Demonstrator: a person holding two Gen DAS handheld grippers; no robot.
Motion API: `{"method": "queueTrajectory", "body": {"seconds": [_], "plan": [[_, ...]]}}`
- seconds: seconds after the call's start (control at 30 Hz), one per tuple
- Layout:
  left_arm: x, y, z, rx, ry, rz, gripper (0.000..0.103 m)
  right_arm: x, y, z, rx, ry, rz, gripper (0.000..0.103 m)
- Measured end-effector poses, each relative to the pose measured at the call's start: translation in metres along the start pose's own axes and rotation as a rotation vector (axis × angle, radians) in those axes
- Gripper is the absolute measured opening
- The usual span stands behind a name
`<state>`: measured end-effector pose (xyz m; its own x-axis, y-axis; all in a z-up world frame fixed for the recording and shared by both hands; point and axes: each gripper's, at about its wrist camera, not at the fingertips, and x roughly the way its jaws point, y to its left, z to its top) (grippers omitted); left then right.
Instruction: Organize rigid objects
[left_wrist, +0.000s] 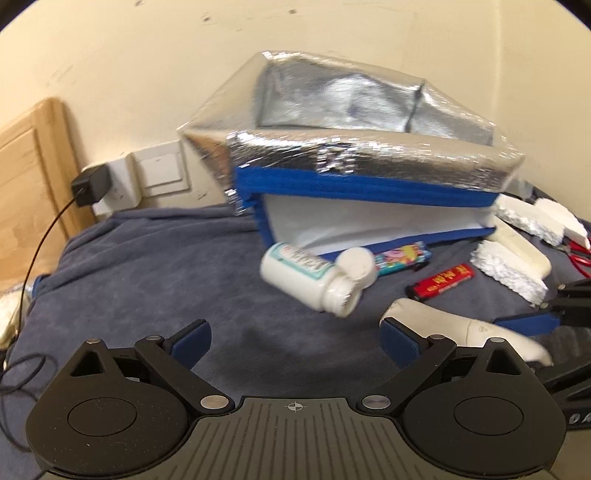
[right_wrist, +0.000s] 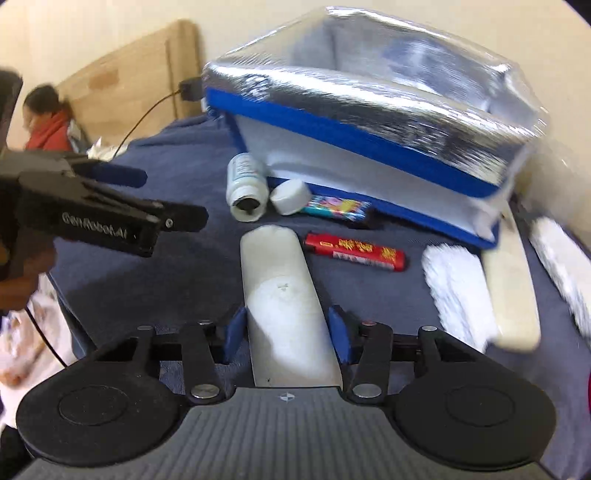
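While one foil-lined bag (left_wrist: 369, 147) stands open on the bed (left_wrist: 147, 266), one white remote (right_wrist: 284, 295) is clamped in the right gripper (right_wrist: 288, 328) jaws — left gripper (left_wrist: 295, 339) jaws gape, empty; two lighters (right_wrist: 354, 253), one uncapped bottle (right_wrist: 245, 184) lie beside.

We see a plain cream wall (left_wrist: 155, 55) behind everything, scuffed with a few dark marks, and at about nine o'clock in the left wrist view a light wooden headboard (left_wrist: 33, 166) stands against it. Just beside the headboard, a white wall switch plate (left_wrist: 162, 171) sits next to a socket with a black charger (left_wrist: 90, 184) plugged in, its thin cable (left_wrist: 40, 243) trailing down toward seven o'clock. A dark blue-grey blanket (left_wrist: 147, 280) covers the bed surface, and the light is even and soft.
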<state>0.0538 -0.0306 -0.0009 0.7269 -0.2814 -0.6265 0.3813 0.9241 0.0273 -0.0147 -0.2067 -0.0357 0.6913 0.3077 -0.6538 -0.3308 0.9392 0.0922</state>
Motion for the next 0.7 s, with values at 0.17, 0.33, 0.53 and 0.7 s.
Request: {"method": "queueTrajectory", "body": {"seconds": [0.17, 0.33, 0.53, 0.7], "plan": [[0.004, -0.022, 0.004, 0.073, -0.007, -0.011, 0.099, -0.019, -0.023, -0.007, 0.083, -0.027, 0.011, 0.044], [0.011, -0.036, 0.010, 0.108, -0.003, -0.019, 0.099, -0.038, -0.047, -0.016, 0.171, -0.061, 0.006, 0.044], [0.024, -0.061, 0.013, 0.228, -0.016, -0.046, 0.099, -0.064, -0.076, -0.025, 0.281, -0.127, 0.005, 0.043], [0.037, -0.081, 0.011, 0.323, -0.024, -0.081, 0.099, -0.080, -0.094, -0.029, 0.327, -0.167, -0.001, 0.043]]}}
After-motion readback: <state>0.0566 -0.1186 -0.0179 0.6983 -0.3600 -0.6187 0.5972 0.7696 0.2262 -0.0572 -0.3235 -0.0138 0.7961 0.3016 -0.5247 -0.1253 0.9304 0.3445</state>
